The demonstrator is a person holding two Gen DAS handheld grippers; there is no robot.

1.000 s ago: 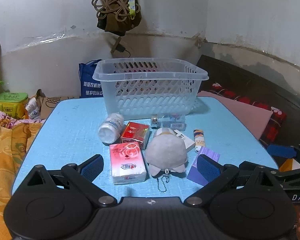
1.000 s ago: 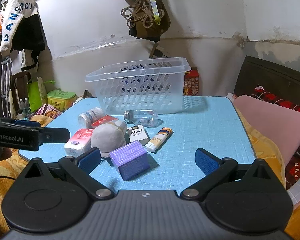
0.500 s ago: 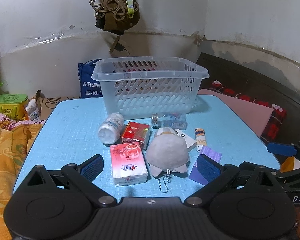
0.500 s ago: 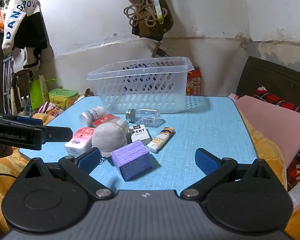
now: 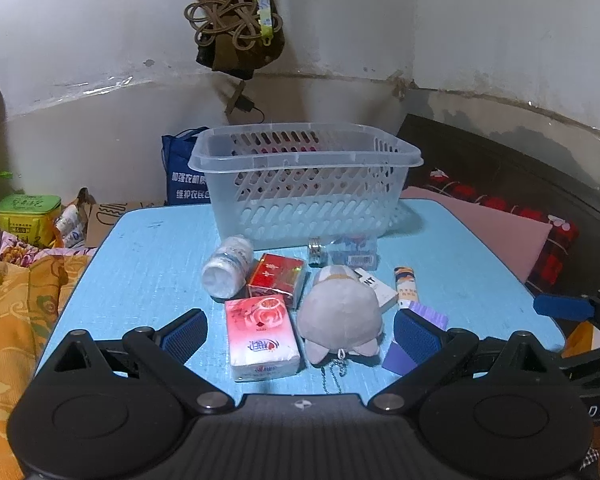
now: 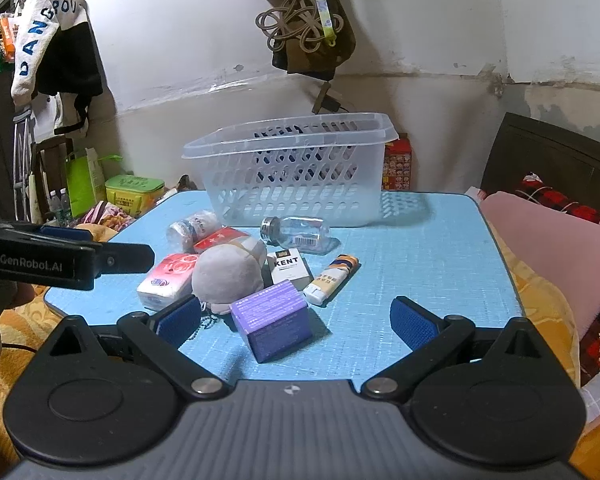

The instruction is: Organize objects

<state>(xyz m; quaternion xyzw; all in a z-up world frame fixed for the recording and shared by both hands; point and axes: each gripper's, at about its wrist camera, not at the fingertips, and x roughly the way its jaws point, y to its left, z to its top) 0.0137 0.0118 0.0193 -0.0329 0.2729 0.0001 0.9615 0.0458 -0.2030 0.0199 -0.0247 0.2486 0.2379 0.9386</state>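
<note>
While both claws hang low over the near edge of the blue desk (image 6: 420, 264), nothing held in either: left claw (image 5: 300, 334) spread wide, right claw (image 6: 296, 320) spread wide too, blue pads apart and bare.

Clear slotted basket (image 5: 306, 192) at the far edge of the desk, centred, upright, looking empty through the slots.

In front of it, one tight cluster: white bottle (image 5: 228, 266) on its side, red pack (image 5: 276, 280) touching it, pink tissue pack (image 5: 262, 336) nearest the left claw, grey plush (image 5: 342, 316) just beside it with a bead chain trailing toward the near edge. Glass jar (image 6: 296, 232) lying near the basket's foot, KENT box (image 6: 290, 268) and an orange-capped tube (image 6: 332, 276) behind the plush, purple box (image 6: 274, 324) tilted, closest to the right claw.

Bare desk along the left side and the whole right half, up to the right edge by the pink cushion (image 6: 548, 252). Orange bedding (image 5: 16, 308) past the left edge.
</note>
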